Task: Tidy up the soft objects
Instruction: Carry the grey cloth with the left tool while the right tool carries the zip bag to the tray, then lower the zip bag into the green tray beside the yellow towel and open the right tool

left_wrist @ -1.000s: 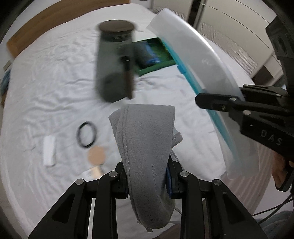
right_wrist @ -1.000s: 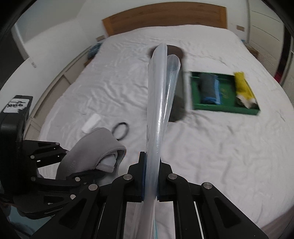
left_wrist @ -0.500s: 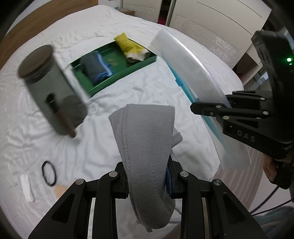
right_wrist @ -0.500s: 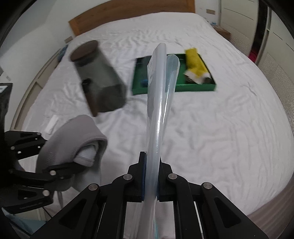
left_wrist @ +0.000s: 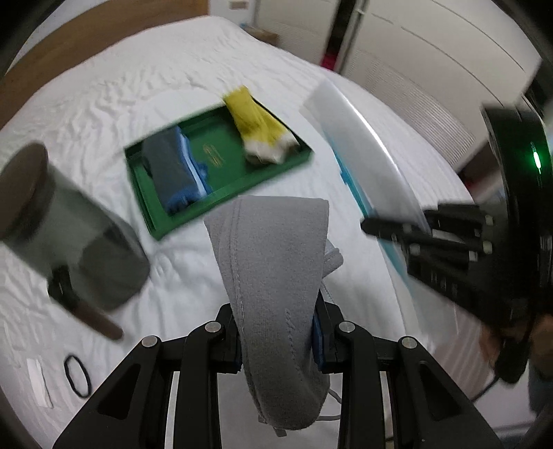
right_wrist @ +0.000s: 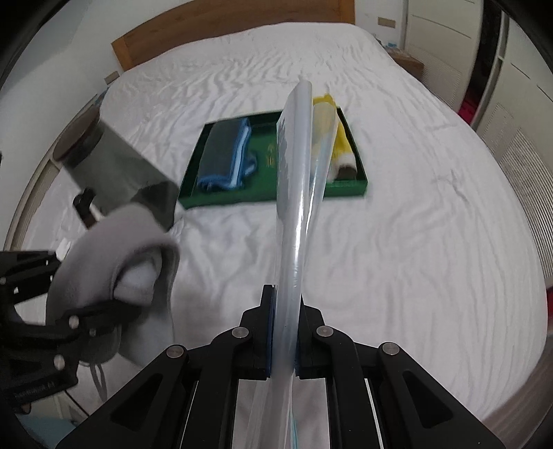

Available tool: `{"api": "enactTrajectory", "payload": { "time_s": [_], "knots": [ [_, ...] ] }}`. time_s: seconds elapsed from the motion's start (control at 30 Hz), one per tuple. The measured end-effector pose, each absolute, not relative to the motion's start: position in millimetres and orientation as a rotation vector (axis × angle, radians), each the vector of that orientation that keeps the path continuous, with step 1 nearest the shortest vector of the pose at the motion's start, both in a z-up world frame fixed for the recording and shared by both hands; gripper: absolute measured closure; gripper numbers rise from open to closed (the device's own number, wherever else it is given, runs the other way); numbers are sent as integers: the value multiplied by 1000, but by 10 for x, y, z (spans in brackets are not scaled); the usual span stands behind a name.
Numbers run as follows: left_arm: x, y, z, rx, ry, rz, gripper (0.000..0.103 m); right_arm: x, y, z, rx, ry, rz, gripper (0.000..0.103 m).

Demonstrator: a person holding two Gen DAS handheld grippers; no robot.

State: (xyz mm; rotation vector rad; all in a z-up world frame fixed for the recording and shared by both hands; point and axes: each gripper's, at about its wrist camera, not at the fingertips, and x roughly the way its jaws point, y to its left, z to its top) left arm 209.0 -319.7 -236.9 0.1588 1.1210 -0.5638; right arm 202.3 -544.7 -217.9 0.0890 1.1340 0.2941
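Observation:
My left gripper (left_wrist: 280, 340) is shut on a folded grey soft cloth (left_wrist: 273, 269) and holds it above the white bed. The cloth also shows at the left of the right wrist view (right_wrist: 114, 248). My right gripper (right_wrist: 284, 333) is shut on a clear plastic zip bag (right_wrist: 299, 193) that stands up on edge; the bag also shows in the left wrist view (left_wrist: 363, 152). A green tray (left_wrist: 221, 203) on the bed holds a folded blue-grey cloth (left_wrist: 176, 176) and a yellow cloth (left_wrist: 259, 127). The tray also shows in the right wrist view (right_wrist: 349, 190).
A dark glass jar with a brown lid (left_wrist: 69, 238) stands on the bed left of the tray, a dark handle beside it. A black hair tie (left_wrist: 77, 374) and a white strip (left_wrist: 38, 380) lie at the lower left. A wooden headboard (right_wrist: 224, 27) is far; cupboards (left_wrist: 432, 62) stand right.
Both grippers have swung right across the bed. The green tray has come nearer the middle of both views, and the jar, hair tie and white strip have shifted to the left.

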Motion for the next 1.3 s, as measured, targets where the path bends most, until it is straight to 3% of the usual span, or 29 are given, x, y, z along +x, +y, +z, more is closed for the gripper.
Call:
{"api": "enactTrajectory", "payload": {
  "time_s": [0.37, 0.67, 1.3],
  "knots": [
    [3229, -3369, -2349, 30, 999, -392, 78, 2990, -5487, -2254, 80, 998, 291, 95],
    [4030, -3463, -2633, -46, 994, -267, 78, 3767, -5357, -2403, 53, 922, 280, 95],
    [4456, -3626, -3521, 2, 1141, -175, 78, 4700, -4798, -3205, 2, 987, 285, 95]
  ]
}}
